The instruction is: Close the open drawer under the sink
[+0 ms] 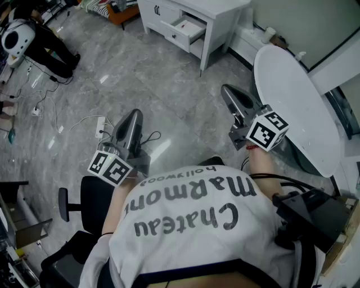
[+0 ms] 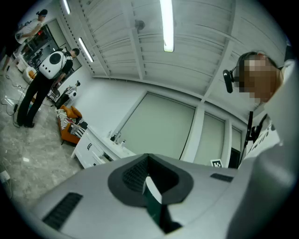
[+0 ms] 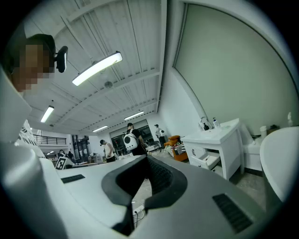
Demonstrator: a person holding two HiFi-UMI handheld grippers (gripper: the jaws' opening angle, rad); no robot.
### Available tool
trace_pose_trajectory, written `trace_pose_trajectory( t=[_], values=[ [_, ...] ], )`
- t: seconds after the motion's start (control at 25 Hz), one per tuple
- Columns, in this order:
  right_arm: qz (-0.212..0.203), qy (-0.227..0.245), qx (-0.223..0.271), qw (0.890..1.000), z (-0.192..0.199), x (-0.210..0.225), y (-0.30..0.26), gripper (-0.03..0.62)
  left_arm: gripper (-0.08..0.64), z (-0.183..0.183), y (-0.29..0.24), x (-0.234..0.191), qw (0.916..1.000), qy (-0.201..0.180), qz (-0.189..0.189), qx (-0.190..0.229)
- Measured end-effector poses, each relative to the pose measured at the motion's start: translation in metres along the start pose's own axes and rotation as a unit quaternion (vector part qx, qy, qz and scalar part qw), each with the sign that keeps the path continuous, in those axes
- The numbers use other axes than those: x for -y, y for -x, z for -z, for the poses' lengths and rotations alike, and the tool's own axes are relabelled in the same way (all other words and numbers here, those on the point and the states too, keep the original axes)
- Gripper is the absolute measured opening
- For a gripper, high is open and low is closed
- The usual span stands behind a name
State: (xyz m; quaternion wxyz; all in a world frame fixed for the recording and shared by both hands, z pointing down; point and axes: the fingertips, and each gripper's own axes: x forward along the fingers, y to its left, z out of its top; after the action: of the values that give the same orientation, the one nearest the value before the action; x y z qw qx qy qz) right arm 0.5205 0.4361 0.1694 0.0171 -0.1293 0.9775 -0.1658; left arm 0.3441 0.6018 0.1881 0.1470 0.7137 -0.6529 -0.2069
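Observation:
The white sink cabinet (image 1: 219, 12) stands across the grey floor at the top of the head view, with one drawer (image 1: 189, 28) pulled out of its front. The right gripper view shows the same cabinet (image 3: 219, 135) far off, with the open drawer (image 3: 208, 161) below its top. In the left gripper view the cabinet (image 2: 91, 148) is small and distant. My left gripper (image 1: 135, 115) is held in front of the person, its jaws together and holding nothing (image 2: 148, 157). My right gripper (image 1: 228, 90) also points toward the cabinet, shut and empty (image 3: 145, 158). Both are well short of the drawer.
A large white oval tub or table (image 1: 292, 107) stands close on the right. A person in black with a white pack (image 1: 39, 39) is at the far left. Cables and a power strip (image 1: 101, 125) lie on the floor. A black chair (image 1: 84, 202) is behind on the left.

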Motion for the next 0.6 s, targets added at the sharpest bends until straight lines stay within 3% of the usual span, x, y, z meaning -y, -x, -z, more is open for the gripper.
trace_pose_trajectory(
  t=[0.6],
  values=[
    [-0.036, 0.006, -0.004, 0.999, 0.002, -0.010, -0.009, 0.012, 0.009, 0.003, 0.009, 0.014, 0.9998, -0.021, 0.002, -0.004]
  ],
)
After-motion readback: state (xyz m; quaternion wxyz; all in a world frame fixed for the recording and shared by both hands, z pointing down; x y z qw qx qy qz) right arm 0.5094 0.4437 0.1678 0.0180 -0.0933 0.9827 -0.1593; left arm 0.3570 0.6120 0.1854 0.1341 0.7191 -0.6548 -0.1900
